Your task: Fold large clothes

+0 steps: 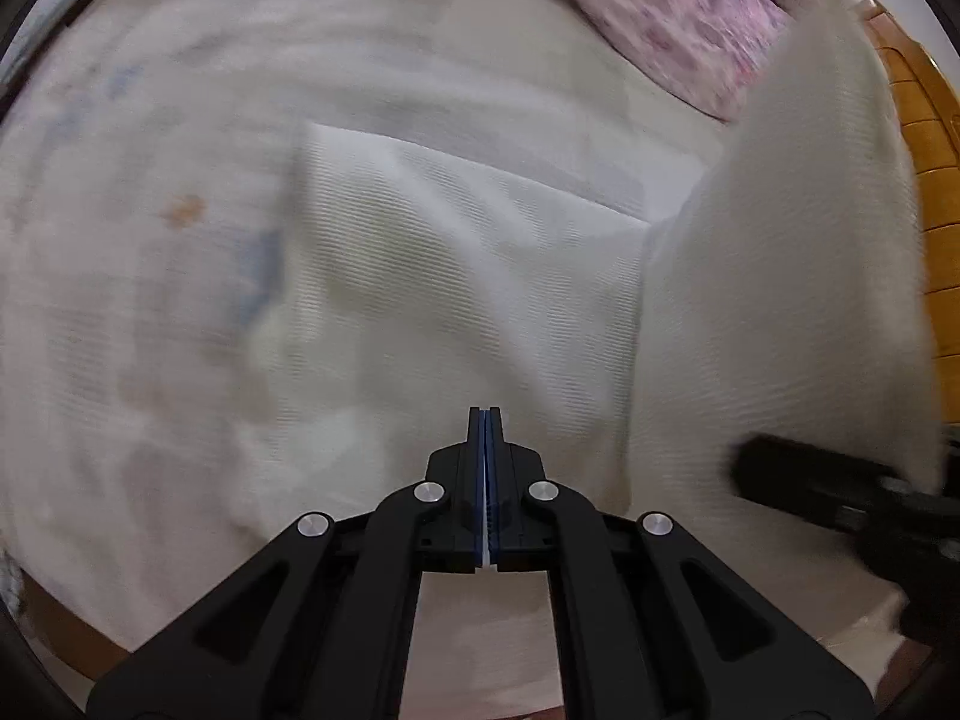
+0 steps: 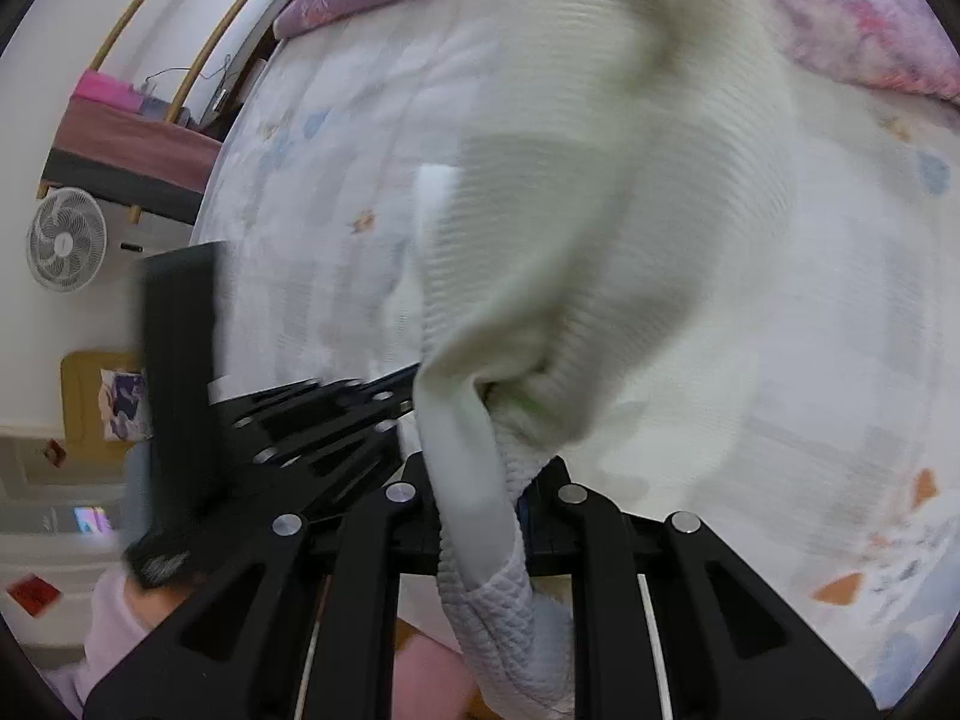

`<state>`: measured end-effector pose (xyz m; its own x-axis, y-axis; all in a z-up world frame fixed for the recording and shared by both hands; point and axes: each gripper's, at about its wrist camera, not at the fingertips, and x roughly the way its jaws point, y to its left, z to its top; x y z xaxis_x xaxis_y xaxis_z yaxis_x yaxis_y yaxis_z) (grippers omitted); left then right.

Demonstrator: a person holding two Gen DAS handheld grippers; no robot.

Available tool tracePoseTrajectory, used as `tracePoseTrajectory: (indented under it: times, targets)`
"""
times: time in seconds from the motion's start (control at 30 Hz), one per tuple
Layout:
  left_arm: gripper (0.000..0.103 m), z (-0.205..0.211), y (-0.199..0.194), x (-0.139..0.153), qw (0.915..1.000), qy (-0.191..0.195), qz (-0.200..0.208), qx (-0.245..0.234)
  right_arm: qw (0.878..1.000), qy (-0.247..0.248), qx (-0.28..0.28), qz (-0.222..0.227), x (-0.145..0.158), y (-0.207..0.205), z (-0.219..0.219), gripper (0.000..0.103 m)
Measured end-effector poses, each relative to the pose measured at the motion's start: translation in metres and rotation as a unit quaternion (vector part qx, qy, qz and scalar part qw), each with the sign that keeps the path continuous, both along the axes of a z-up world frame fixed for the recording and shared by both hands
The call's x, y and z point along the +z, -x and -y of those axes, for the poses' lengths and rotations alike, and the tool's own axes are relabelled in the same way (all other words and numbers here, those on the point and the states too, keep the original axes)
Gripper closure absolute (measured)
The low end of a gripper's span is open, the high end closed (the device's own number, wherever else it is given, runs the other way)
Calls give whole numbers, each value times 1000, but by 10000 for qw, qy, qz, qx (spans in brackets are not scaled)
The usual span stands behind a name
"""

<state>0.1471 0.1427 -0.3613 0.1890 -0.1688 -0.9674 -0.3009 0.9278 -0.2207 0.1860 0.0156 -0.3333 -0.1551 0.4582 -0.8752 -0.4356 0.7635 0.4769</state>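
The jaws of the left gripper point(image 1: 486, 420) are pressed together with only a thin white sliver of cloth between the pads, above the bed point(image 1: 150, 300). The right gripper point(image 2: 480, 498) clenches a bunched edge of the white knitted garment point(image 2: 600, 210), lifted over the bed, its other part lying flat.
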Motion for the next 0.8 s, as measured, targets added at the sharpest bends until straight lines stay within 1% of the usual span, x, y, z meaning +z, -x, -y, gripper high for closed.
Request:
tracePoseTrajectory:
  times: [0.03, 0.1, 0.13, 0.17, 0.27, 0.3, 0.37, 0.4, 0.43, 0.47, 0.5, 0.53, 0.57, 0.63, 0.73, 0.77, 0.8]
  targets:
    - [101, -9, 0, 1, 10000, -30, 1, 5, 10000, 29, -39, -70, -8, 1, -15, 90]
    - [100, -33, 13, 4, 10000, -27, 10, 65, 9996, 143, -178, -178, -28, 0, -44, 89]
    - [100, -45, 15, 2, 9999, -23, -23, 97, 9991, 183, -279, -264, -35, -1, -54, 89]
    - [100, -62, 30, 7, 9999, -40, -40, 99, 9985, 206, -367, -345, -43, -2, -61, 89]
    - [100, -84, 36, -3, 9998, -91, -132, 86, 9960, 298, -646, -547, -78, -1, -95, 88]
    - [100, -90, 39, -3, 9998, -89, -156, 90, 9952, 299, -718, -587, -85, -3, -97, 86]
    - [100, -103, 45, -6, 9996, -134, -235, 87, 9919, 214, -994, -762, -101, 0, -108, 79]
    - [100, -109, 49, -6, 9995, -159, -261, 80, 9910, 165, -1055, -809, -102, 1, -108, 68]
    - [100, -114, 51, -7, 9994, -202, -286, 67, 9898, -56, -1098, -910, -104, 1, -112, 52]
    - [100, -116, 51, -8, 9992, -244, -298, 69, 9880, -358, -1061, -1064, -103, 3, -117, 45]
    - [101, -119, 53, -6, 9991, -283, -308, 92, 9879, -518, -958, -1108, -102, 6, -118, 39]
    - [98, -122, 55, -4, 9988, -322, -363, 89, 9905, -585, -679, -1046, -98, 9, -127, 39]
    - [97, -124, 55, -7, 9986, -363, -370, 84, 9898, -656, -642, -1088, -95, 9, -127, 39]
    - [96, -127, 58, -1, 9989, -306, -346, 98, 9858, -765, -854, -1228, -90, 5, -119, 39]
    - [96, -125, 56, 7, 9992, -267, -281, 105, 9869, -620, -1089, -1020, -77, -2, -100, 39]
    - [96, -122, 54, 12, 9995, -219, -235, 62, 9865, -626, -1155, -977, -68, -5, -87, 39]
    - [95, -116, 51, 17, 9996, -190, -209, 1, 9878, -554, -1187, -841, -60, -8, -78, 39]
